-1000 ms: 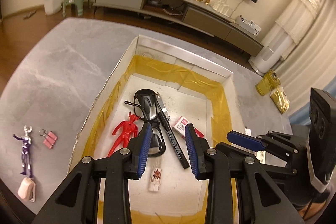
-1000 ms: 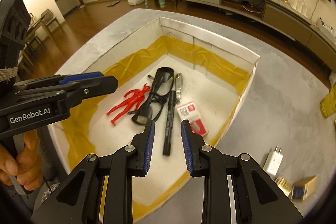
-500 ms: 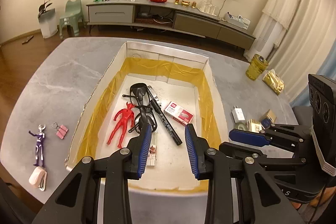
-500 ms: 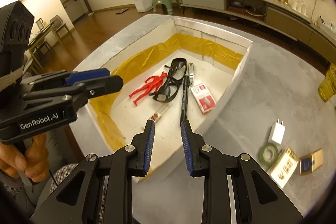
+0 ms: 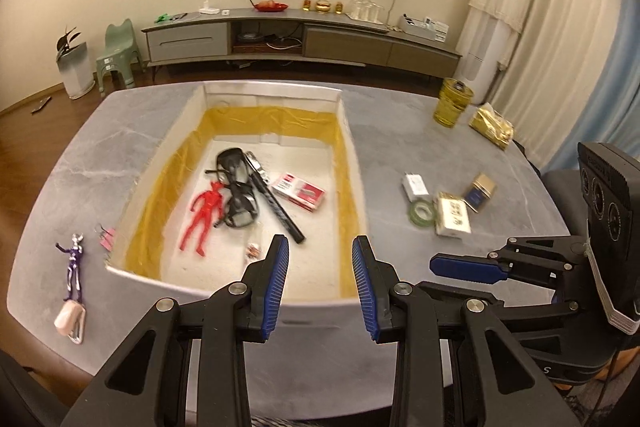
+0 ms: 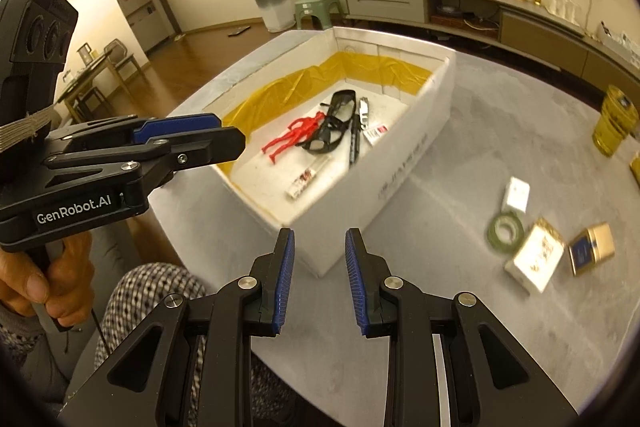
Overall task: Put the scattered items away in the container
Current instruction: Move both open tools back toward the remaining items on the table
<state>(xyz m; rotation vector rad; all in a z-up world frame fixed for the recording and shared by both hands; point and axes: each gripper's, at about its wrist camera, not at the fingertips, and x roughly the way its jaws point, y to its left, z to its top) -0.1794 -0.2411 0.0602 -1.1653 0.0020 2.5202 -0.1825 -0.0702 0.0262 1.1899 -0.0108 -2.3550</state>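
At the far left of the grey surface (image 5: pixel 400 131), in the left wrist view, a purple figurine (image 5: pixel 74 267) lies with a pale pink clip-on case (image 5: pixel 70 321) at its feet, and pink binder clips (image 5: pixel 107 239) sit just beside the left wall of the container (image 5: pixel 352 163). The white container, lined with yellow tape, holds a red figurine (image 5: pixel 204 213), dark glasses (image 5: pixel 236 187), a black pen (image 5: pixel 278 209), a red-and-white card box (image 5: pixel 298 189) and a small sachet (image 5: pixel 253 251). The left gripper (image 5: pixel 320 283) hangs over the container's near wall, its blue-padded fingers spread apart with nothing between them. To the right of the container lie a white charger plug (image 5: pixel 416 184), a green tape roll (image 5: pixel 423 213), a white box (image 5: pixel 453 219) and a blue-and-gold box (image 5: pixel 480 191), close together. Farther back stand a yellow jar (image 5: pixel 453 101) and a gold packet (image 5: pixel 491 126). The right gripper (image 6: pixel 320 281) hovers above the container's near corner, fingers likewise spread and empty. A hand (image 6: pixel 38 275) grips the left tool's handle.
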